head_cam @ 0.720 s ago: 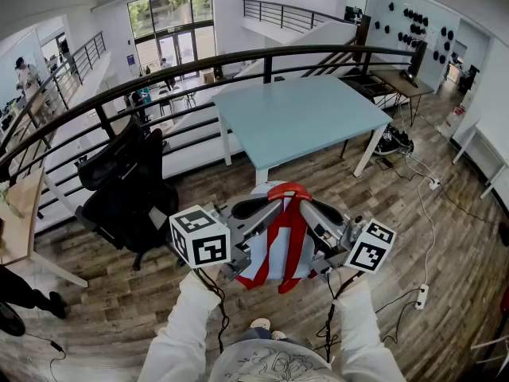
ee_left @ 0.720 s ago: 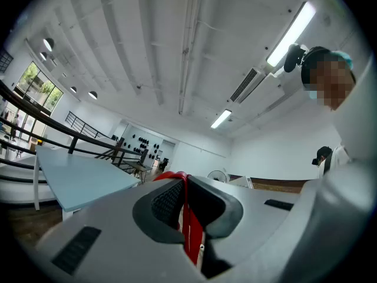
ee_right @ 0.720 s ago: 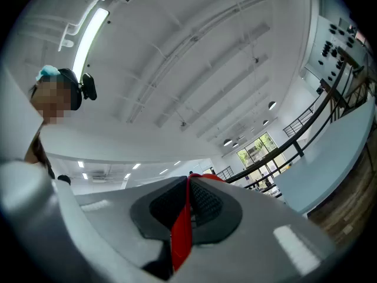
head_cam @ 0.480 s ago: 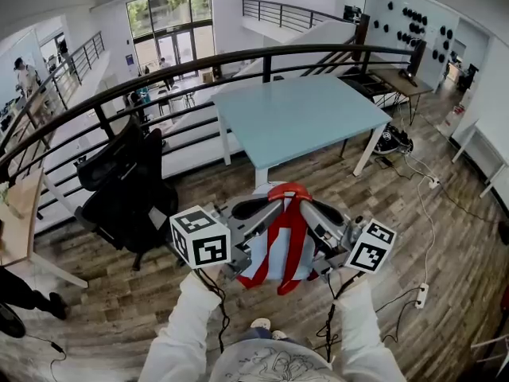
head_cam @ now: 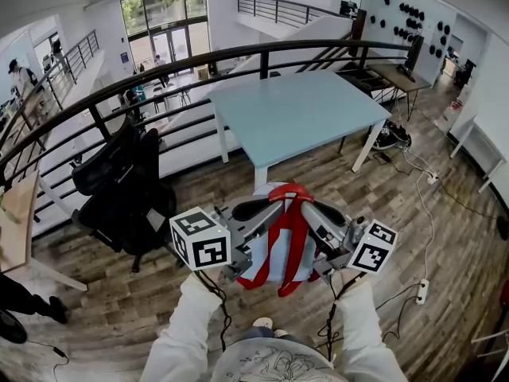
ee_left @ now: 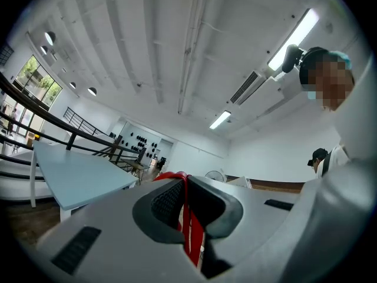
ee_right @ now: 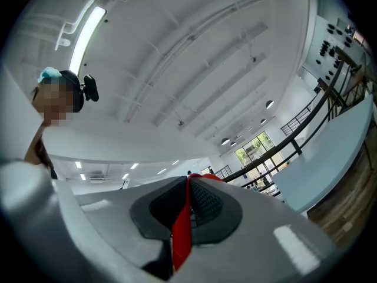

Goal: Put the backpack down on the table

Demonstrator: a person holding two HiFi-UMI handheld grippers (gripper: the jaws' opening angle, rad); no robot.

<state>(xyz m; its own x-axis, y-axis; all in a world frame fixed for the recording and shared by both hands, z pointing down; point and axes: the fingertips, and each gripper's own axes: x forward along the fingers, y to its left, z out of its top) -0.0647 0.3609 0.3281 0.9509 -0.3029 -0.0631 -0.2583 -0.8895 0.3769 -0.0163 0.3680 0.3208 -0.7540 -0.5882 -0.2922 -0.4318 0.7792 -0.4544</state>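
I stand on a wood-plank floor [head_cam: 445, 237] in a bright open loft. A black railing [head_cam: 262, 54] curves beyond a pale-blue table [head_cam: 302, 114], and a black office chair [head_cam: 119, 189] sits to its left. The backpack [head_cam: 274, 253] hangs above the floor, short of the table. My left gripper [head_cam: 270, 208] and right gripper [head_cam: 312, 210] are each clamped on its red straps [head_cam: 290, 193].

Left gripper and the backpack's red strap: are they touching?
Touching. The left gripper view shows the left gripper with its fingers shut on the strap.
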